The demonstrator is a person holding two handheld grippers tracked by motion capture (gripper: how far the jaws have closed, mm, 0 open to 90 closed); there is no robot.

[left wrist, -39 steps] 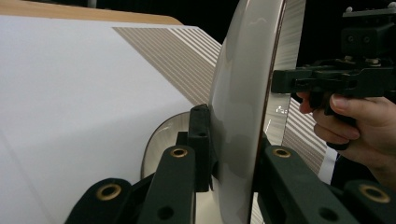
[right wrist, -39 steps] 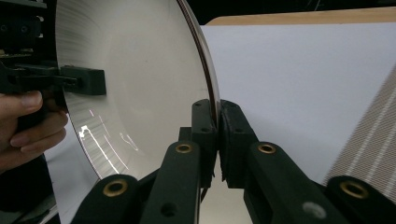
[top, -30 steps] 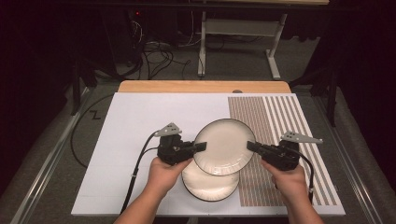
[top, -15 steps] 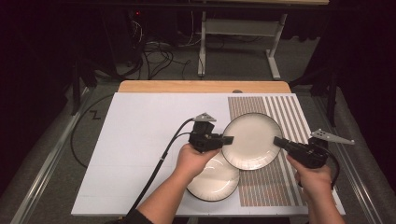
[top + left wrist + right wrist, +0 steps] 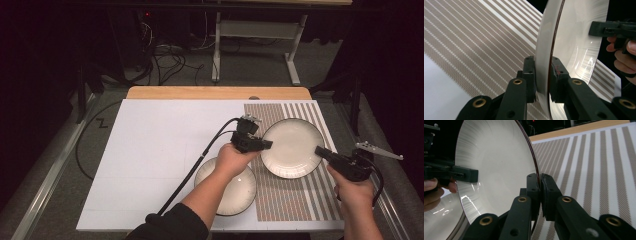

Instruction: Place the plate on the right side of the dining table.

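A white plate (image 5: 292, 148) with a dark rim is held between the two tools over the striped part of the mat, at the right of the desk; whether it touches the mat I cannot tell; the left tool (image 5: 263, 144) pinches its left edge, and in the left gripper view (image 5: 541, 82) the two black jaws press on either side of the plate's rim (image 5: 546, 50); the right tool (image 5: 320, 151) pinches the opposite edge, and in the right gripper view (image 5: 540, 195) its jaws are closed on the thin rim of the plate (image 5: 496, 167); a second plate (image 5: 239, 192) lies flat on the mat just beside the first, nearer the person, partly covered by the left hand (image 5: 232, 159) and forearm; the right hand (image 5: 356, 192) grips its tool at the desk's right edge; the white mat (image 5: 160, 155) covers most of the desk (image 5: 200, 92), whose wooden far edge stays bare; a black cable (image 5: 200, 160) trails from the left tool across the mat.
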